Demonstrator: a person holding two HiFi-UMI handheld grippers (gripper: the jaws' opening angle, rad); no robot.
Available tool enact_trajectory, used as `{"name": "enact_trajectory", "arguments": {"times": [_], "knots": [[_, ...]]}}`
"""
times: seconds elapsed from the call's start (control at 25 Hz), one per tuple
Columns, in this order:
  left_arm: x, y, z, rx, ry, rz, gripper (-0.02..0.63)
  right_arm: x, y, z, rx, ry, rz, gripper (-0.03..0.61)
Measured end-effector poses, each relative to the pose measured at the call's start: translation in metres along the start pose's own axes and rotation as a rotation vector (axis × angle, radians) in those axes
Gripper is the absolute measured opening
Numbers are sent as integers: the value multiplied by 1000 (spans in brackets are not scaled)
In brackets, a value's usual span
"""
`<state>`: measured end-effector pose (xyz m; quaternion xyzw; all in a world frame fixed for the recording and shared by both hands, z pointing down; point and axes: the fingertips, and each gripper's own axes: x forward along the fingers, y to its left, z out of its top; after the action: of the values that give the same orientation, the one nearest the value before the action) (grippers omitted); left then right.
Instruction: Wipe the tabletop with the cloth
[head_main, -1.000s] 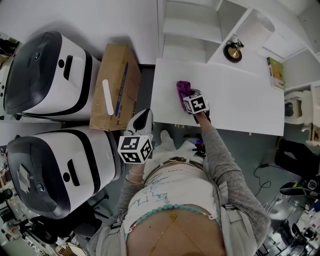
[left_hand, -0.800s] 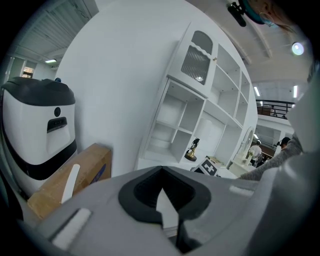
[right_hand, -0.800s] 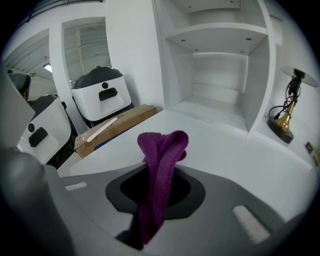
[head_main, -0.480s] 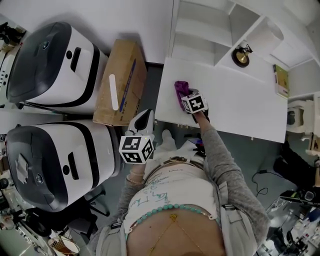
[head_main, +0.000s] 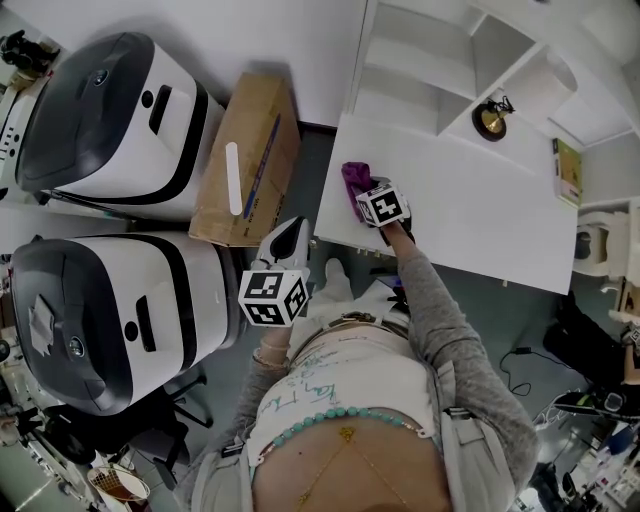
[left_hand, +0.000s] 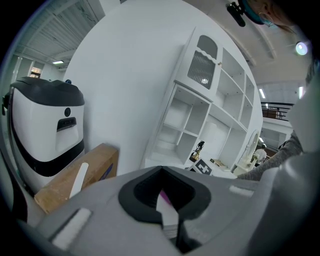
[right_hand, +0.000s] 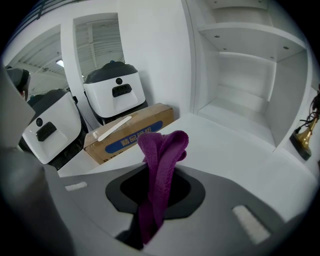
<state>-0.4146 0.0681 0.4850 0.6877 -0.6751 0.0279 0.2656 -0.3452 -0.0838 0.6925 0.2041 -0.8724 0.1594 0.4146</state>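
Tabletop (head_main: 470, 215) under cloth (head_main: 352, 178) pinched by right hand-held gripper (head_main: 365, 196)

The cloth (right_hand: 161, 150) was a purple fabric with a soft, nubbly pile, matt all over. The tabletop (head_main: 480, 215) was white, smooth and evenly matt, like painted or laminated board, and the shelf unit (head_main: 420, 55) behind it had the same finish. The right gripper (right_hand: 152, 200) and the left gripper (left_hand: 167, 210) had bodies of smooth, matt grey plastic, with a black lining round the mouth. The box (head_main: 250, 160) was plain brown cardboard, dull and slightly fibrous, with a printed blue band. The two machines (head_main: 100, 110) wore shiny white and dark plastic shells. The small ornament (head_main: 489, 118) looked like polished brass.
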Motion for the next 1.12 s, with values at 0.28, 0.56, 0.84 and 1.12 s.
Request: {"name": "enact_trajectory", "arguments": {"times": [0.28, 0.56, 0.84, 1.12], "knots": [[-7, 6, 0, -12, -10, 31, 0, 8, 16, 9, -42, 5, 37, 80], [-14, 13, -4, -29, -11, 57, 0, 17, 33, 15, -79, 3, 67, 80], [-16, 17, -6, -32, -12, 70, 0, 19, 49, 16, -112, 1, 85, 80], [-14, 16, -7, -27, -5, 64, 0, 16, 63, 11, -135, -11, 103, 80]]}}
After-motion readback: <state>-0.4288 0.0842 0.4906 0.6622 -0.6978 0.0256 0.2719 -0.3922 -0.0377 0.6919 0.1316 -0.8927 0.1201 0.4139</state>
